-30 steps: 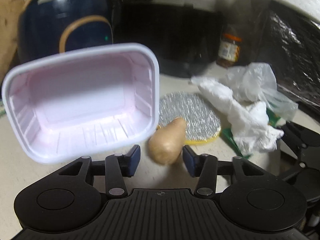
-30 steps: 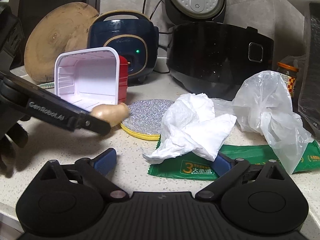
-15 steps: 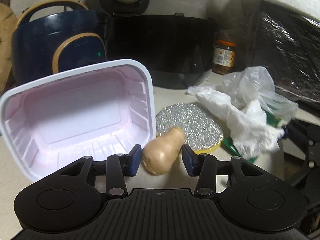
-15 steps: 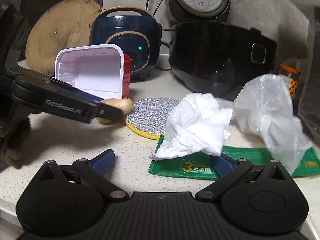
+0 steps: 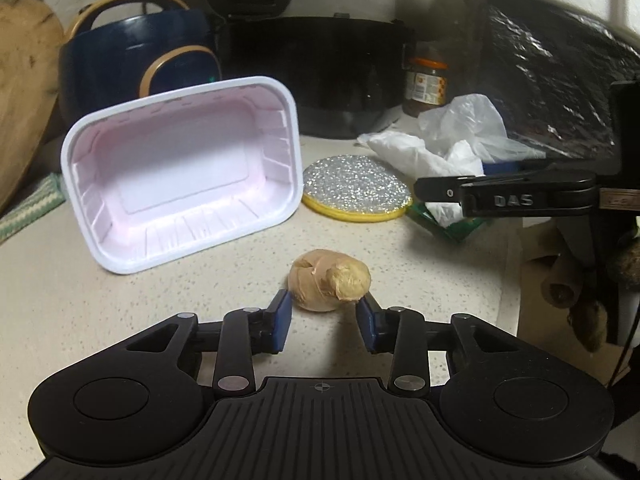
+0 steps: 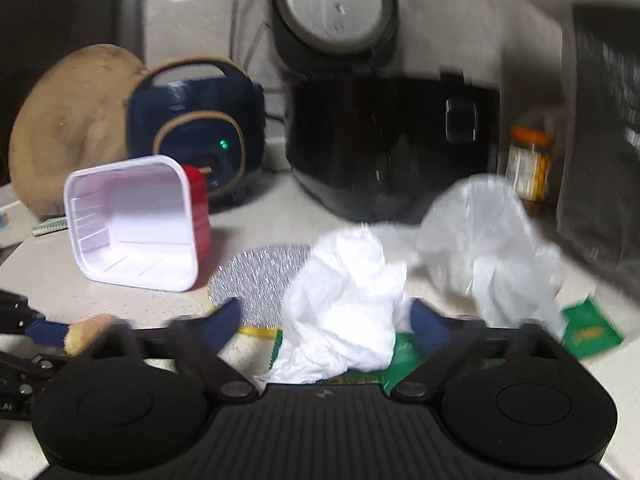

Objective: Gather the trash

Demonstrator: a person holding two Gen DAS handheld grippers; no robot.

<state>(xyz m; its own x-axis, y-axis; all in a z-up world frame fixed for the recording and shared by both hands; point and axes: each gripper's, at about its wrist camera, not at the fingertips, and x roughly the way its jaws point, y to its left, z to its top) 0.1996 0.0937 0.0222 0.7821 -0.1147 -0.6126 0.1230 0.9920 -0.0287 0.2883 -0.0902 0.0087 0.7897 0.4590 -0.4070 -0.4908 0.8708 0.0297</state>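
In the left wrist view a tan knobby root scrap (image 5: 329, 280) sits between the tips of my left gripper (image 5: 323, 305), whose blue pads touch its sides. It also shows at the left edge of the right wrist view (image 6: 86, 332). My right gripper (image 6: 322, 322) is open around a crumpled white tissue (image 6: 344, 312), which lies on a green wrapper (image 6: 404, 356). A clear plastic bag (image 6: 480, 240) lies behind the tissue. A white plastic tray (image 5: 184, 168) lies on its side on the counter.
A silver round pad with a yellow rim (image 5: 356, 188) lies mid-counter. A blue cooker (image 5: 136, 64), a black rice cooker (image 6: 392, 144), a jar (image 6: 528, 164) and a round wooden board (image 6: 68, 128) stand at the back. The counter edge is at the right (image 5: 512, 280).
My left gripper has drawn back from the tray with the root scrap between its tips. My right gripper has moved forward so its fingers now flank the tissue.
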